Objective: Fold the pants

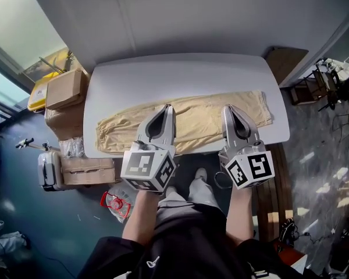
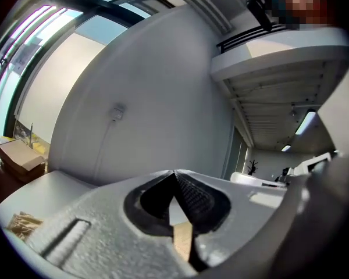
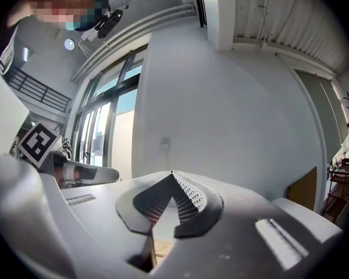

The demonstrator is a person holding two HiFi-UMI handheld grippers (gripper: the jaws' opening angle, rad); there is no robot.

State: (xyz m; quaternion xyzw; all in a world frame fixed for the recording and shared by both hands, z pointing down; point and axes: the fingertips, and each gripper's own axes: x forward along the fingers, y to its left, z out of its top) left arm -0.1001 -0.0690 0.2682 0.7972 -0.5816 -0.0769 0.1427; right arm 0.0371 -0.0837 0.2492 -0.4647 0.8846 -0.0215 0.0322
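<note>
Beige pants (image 1: pixel 192 121) lie flat and lengthwise along the near half of the white table (image 1: pixel 163 74), waistband to the right and cuffs to the left. My left gripper (image 1: pixel 168 106) hovers level over the pants' middle, pointing away from me, jaws shut. My right gripper (image 1: pixel 228 107) is beside it over the right part of the pants, also shut. In the left gripper view the jaw tips (image 2: pixel 174 173) meet, with beige cloth (image 2: pixel 182 237) showing below through the gap. In the right gripper view the tips (image 3: pixel 172 174) meet too. No cloth is visibly pinched.
Cardboard boxes (image 1: pixel 64 89) are stacked left of the table, with a suitcase (image 1: pixel 48 168) and a red item (image 1: pixel 113 205) on the floor. A wooden board (image 1: pixel 285 60) leans at the back right. My shoes (image 1: pixel 198 176) stand at the near table edge.
</note>
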